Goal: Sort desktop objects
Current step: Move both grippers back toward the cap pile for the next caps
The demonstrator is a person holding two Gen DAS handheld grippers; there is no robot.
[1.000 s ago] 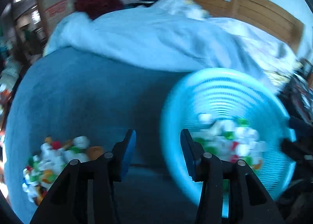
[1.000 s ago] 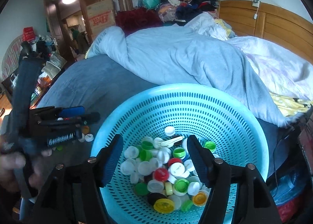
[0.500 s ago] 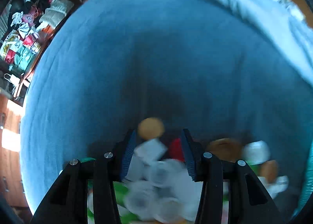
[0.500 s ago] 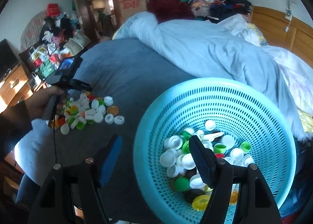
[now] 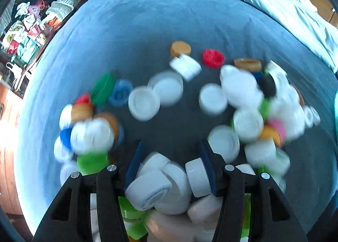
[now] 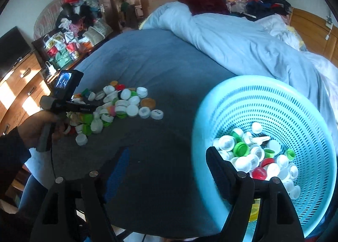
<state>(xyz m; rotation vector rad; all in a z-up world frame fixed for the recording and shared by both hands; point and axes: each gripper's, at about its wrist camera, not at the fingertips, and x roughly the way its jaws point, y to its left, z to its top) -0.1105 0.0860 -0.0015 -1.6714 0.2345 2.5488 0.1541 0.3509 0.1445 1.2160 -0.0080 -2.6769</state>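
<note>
A heap of plastic bottle caps (image 5: 169,87), mostly white with some green, red and orange, lies on the dark blue bedcover (image 5: 169,20). My left gripper (image 5: 171,147) points down into the heap. Its jaws are opening, and several white caps (image 5: 160,180) sit loosely between the fingers. The right wrist view shows the same heap (image 6: 118,104) with a hand (image 6: 40,128) holding my left gripper (image 6: 95,108) in it. To the right stands a turquoise perforated basket (image 6: 274,98) with many caps (image 6: 253,157) inside. My right gripper (image 6: 168,153) hovers by the basket's near rim, jaws opening, nothing between them.
A crumpled light blue duvet (image 6: 232,41) covers the far half of the bed, below a wooden headboard (image 6: 312,28). Beyond the bed's left edge are a wooden dresser (image 6: 19,85) and a shelf crowded with bags (image 6: 63,47). Bare bedcover lies between heap and basket.
My left gripper swung away from the basket, came down onto the cap heap, and its jaws widened around white caps. My right gripper shifted left, so the basket now sits at its right, jaws wider.
</note>
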